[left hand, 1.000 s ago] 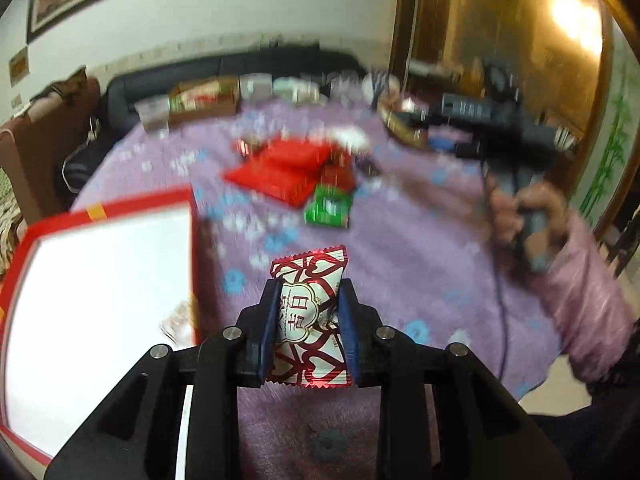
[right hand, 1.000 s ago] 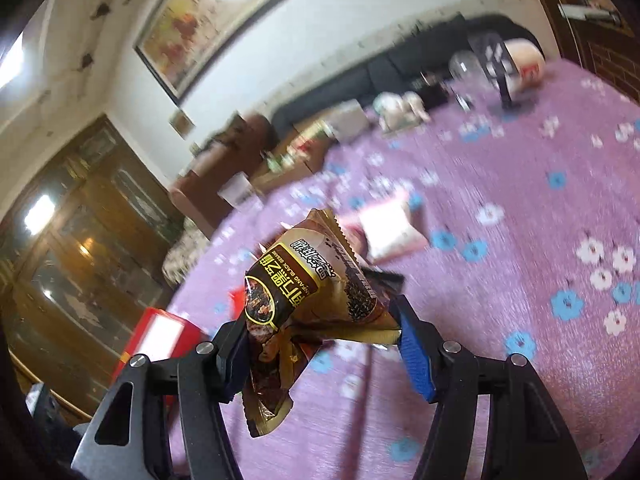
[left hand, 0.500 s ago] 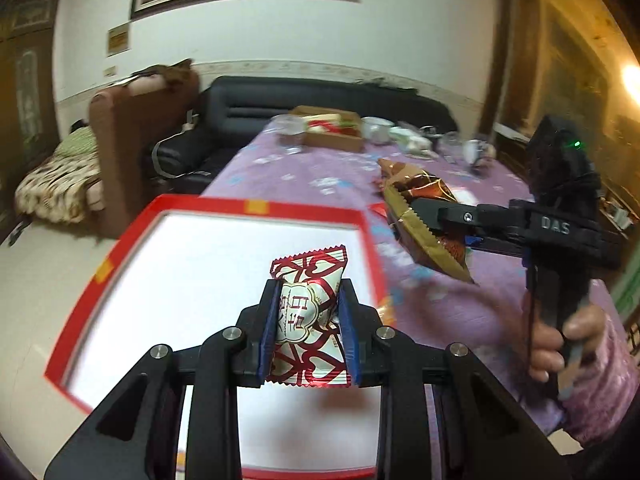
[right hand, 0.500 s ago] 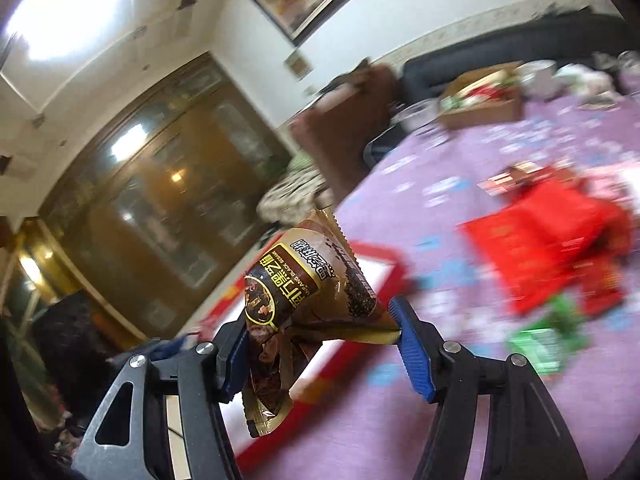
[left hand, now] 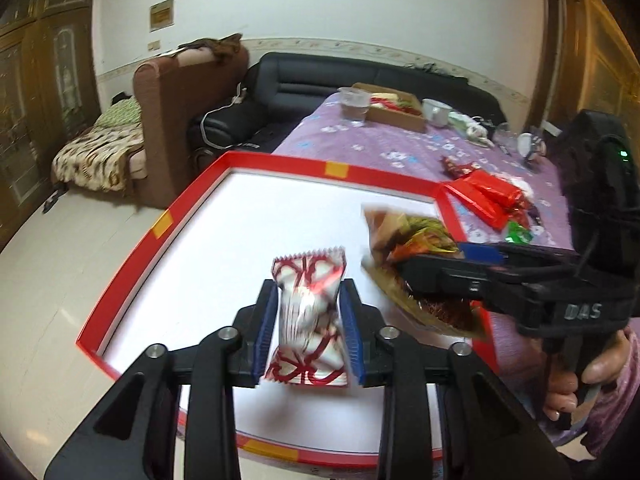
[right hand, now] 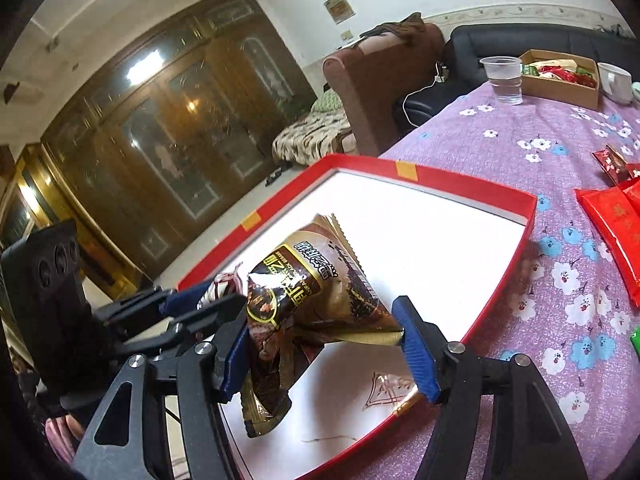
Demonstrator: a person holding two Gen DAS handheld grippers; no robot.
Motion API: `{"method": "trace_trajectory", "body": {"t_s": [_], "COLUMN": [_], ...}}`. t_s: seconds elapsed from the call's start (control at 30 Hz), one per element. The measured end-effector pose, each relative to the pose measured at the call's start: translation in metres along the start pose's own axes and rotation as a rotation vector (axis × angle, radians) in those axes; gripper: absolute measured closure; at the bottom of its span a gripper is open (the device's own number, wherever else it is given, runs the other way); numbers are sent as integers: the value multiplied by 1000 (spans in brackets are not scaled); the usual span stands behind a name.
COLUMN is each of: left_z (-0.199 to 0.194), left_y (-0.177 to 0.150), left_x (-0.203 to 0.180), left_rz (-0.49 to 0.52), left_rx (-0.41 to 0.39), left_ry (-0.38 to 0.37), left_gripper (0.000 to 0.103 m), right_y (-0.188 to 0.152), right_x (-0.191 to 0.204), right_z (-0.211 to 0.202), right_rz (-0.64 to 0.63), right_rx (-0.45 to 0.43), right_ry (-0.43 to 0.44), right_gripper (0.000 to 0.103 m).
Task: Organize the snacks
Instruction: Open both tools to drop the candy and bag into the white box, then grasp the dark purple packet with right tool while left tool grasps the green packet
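Both grippers hang over the white floor of a red-rimmed tray (left hand: pixel 280 168). Between the jaws of my left gripper (left hand: pixel 308 292) is a red-and-white candy (left hand: pixel 308 320). Its jaws are opening: the candy is blurred and thin gaps show beside the blue pads. My right gripper (right hand: pixel 322 320) spans a brown-and-gold snack packet (right hand: pixel 312 300). These jaws are opening too, but the packet's corners still touch both pads. In the left wrist view the right gripper (left hand: pixel 432 264) comes in from the right with the packet (left hand: pixel 400 236). The left gripper (right hand: pixel 200 300) sits just left of the packet in the right wrist view.
The tray's rim (right hand: pixel 440 182) lies on a purple flowered cloth. A clear wrapper (right hand: pixel 388 392) lies inside it. Red packets (left hand: pixel 488 196) and a green one (left hand: pixel 518 234) lie to the right. A plastic cup (left hand: pixel 354 106) and a cardboard box (left hand: pixel 396 110) stand at the far end. A hand (left hand: pixel 600 368) grips the right handle.
Both grippers swung from over the cloth to over the tray and came close together. The left jaws have spread a little and the candy now looks blurred and loose.
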State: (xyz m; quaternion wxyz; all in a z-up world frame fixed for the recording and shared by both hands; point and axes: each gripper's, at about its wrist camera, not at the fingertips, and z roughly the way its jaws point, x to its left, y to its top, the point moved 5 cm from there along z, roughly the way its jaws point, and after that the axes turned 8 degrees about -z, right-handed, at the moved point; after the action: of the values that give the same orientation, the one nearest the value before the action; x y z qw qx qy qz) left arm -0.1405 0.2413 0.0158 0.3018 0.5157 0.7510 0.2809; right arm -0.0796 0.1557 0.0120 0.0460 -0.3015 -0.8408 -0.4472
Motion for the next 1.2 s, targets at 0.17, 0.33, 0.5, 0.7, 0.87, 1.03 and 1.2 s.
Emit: {"method": "trace_trajectory", "body": {"t_s": [0.17,0.33,0.5,0.7,0.87,1.03,1.2], "left_z": [-7,-11,-14,-13,14,53,79], "left_y": [0,3,9,13,8,3,2], "left_x": [-2,-18,-55,-132,-197,-243,-265], "left_rz": [-6,15,89,260,382,454,466], "left_rx": [-23,-31,-33,-21,70,169,222], "left_ry": [15,-30,-91,-202,-288,-303,-304], "left_gripper": [35,33,33,23,23,24,24], "right_y": [3,7,7,-15,-30,-38,-42], "right_x": [-6,-42,-119,-224,-273,-285,-277], "right_z": [-16,-46,-110,-177,-172,-158,-150], "right_rz": [6,93,223,383,453,413,272], "right_rx": [-52,-111,-172,-76,0,28,104], "right_ry": [-15,-94,-284,-592,-640,-645,-731], "right_gripper": [31,31,31,29,33,46,62]}}
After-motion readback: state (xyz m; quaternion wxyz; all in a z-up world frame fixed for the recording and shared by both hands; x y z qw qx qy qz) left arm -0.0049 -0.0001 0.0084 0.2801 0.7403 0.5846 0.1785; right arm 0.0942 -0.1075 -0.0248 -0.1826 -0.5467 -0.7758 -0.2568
